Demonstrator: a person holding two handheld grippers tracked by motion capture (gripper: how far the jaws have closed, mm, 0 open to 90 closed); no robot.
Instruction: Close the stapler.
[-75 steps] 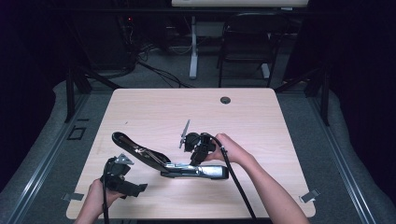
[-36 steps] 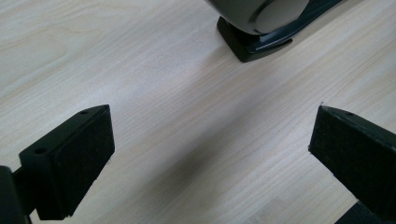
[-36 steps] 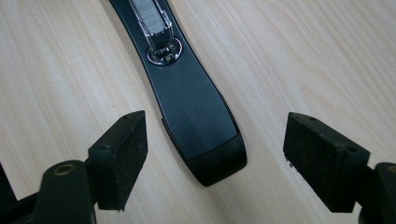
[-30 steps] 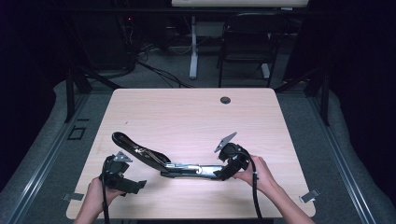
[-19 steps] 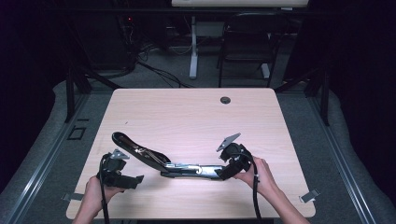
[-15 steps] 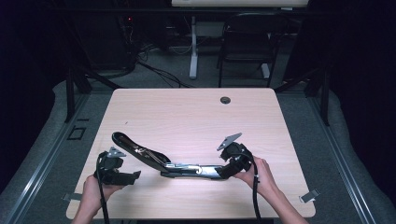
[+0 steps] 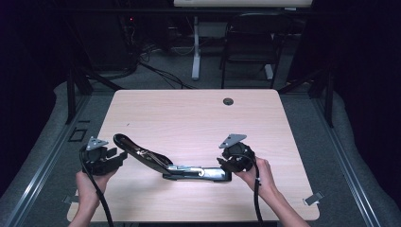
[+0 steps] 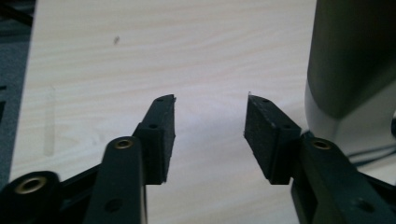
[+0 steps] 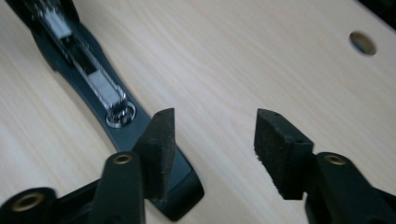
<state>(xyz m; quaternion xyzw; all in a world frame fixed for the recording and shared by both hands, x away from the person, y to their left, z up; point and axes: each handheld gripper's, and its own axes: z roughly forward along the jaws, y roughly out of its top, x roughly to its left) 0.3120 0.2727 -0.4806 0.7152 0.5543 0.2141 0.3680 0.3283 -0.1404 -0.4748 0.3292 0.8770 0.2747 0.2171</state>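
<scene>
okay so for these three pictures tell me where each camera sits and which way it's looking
High view: above the person's side, looking forward and down on the table; both forearms, left gripper, right gripper.
Left gripper view: rides the left gripper, looking along its open jaws at bare tabletop.
Right gripper view: rides the right gripper, jaws open over the stapler base.
Shared: the opened stapler, in the high and right gripper views.

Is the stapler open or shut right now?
Open. The stapler lies on the table swung out, its arm raised toward the left gripper; the right gripper view shows its staple channel exposed.
</scene>
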